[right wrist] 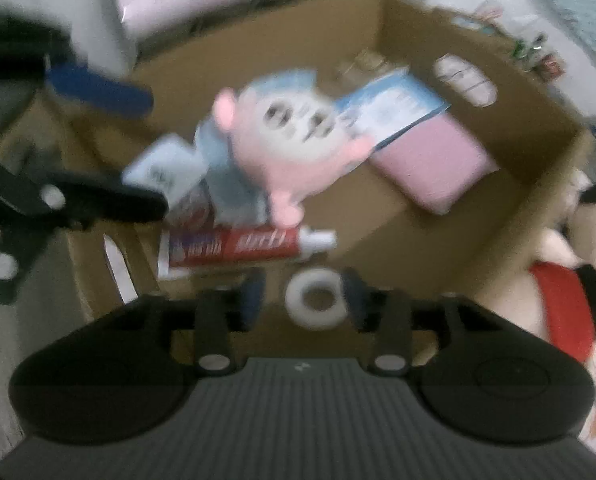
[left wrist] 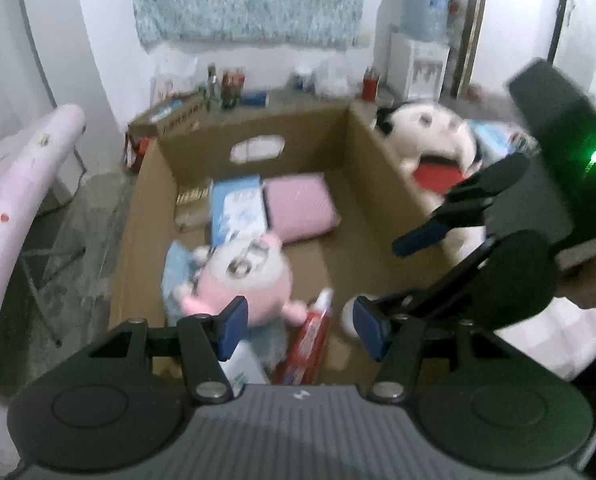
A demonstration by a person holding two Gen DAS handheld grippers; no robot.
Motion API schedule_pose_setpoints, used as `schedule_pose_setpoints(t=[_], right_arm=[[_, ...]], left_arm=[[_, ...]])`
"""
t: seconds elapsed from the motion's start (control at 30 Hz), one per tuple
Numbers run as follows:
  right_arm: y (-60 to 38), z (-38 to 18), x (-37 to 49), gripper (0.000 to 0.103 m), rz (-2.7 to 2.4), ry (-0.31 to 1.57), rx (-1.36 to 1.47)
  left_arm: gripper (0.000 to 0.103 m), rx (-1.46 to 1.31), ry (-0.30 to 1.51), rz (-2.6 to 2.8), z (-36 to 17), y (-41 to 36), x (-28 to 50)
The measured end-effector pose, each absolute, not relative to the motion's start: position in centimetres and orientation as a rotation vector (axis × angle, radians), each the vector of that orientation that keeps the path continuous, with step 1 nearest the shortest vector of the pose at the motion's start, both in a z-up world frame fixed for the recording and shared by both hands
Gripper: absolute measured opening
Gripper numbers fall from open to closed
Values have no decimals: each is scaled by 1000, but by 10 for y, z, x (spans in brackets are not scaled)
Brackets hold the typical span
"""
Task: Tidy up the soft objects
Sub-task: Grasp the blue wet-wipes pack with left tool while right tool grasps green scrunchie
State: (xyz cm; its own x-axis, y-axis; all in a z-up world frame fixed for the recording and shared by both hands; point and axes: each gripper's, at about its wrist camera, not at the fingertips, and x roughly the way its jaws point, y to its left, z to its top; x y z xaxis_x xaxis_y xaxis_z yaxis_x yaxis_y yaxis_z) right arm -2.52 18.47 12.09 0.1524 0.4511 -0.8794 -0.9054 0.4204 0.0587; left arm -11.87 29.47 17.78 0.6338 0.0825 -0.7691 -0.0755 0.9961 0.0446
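A pink and white plush toy (left wrist: 242,276) lies in an open cardboard box (left wrist: 381,172), next to a pink cushion (left wrist: 298,208) and blue packets (left wrist: 238,208). My left gripper (left wrist: 301,328) is open and empty over the box's near edge. My right gripper (right wrist: 301,300) is open above the box, empty, with a white tape roll (right wrist: 315,300) lying below between its fingers. The plush (right wrist: 294,152), the cushion (right wrist: 437,164) and the box's wall (right wrist: 437,40) also show in the right wrist view. A large black and white plush (left wrist: 429,140) sits outside the box on the right.
A red toothpaste tube (left wrist: 309,344) and a white box (left wrist: 242,368) lie in the box's near corner. A pink padded bench (left wrist: 22,200) stands left. A low shelf with bottles (left wrist: 222,88) and a water dispenser (left wrist: 421,40) stand behind.
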Motion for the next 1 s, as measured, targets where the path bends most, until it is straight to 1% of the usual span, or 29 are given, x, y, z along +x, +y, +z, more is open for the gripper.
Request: schedule_pose_setpoints(t=[0.03,0.07,0.13,0.27,0.33,0.47,0.57,0.6,0.67,0.77,0.8,0.97,1.0], right_arm=[[170,131,-20,59,1033,959,-505],[156,139,-16,56,1025,940,-468],[116,158,-6,62,1033,900,-362],[12,187,14,63,820,786,-221],[-41,191,22,63,705,756,-165],[-138,181,43,63,481,750,-126],[-193,169,59,63,377,781,-97],[-205,166,61,63,369,785,-86],[-229,161,62,63,355,780,-54],[-250,153,60,63,340,764,-14],[-256,150,60,63,338,760,2],[-273,139,65,63,347,755,34],[-273,138,68,63,348,754,34]], left_arm=[[59,9,866,81,181,289,-117],[59,11,852,68,185,283,-114],[59,23,825,32,193,269,-107],[60,56,790,-85,209,226,-76],[66,36,789,-163,212,201,-52],[68,-11,793,-335,206,143,12],[74,-94,821,-374,186,102,73],[77,-110,836,-377,177,89,94],[78,-154,863,-341,156,68,137],[87,-238,887,-206,125,52,188],[91,-263,895,-160,115,48,202],[90,-323,1007,-59,65,37,242],[84,-301,1010,-47,58,34,242]])
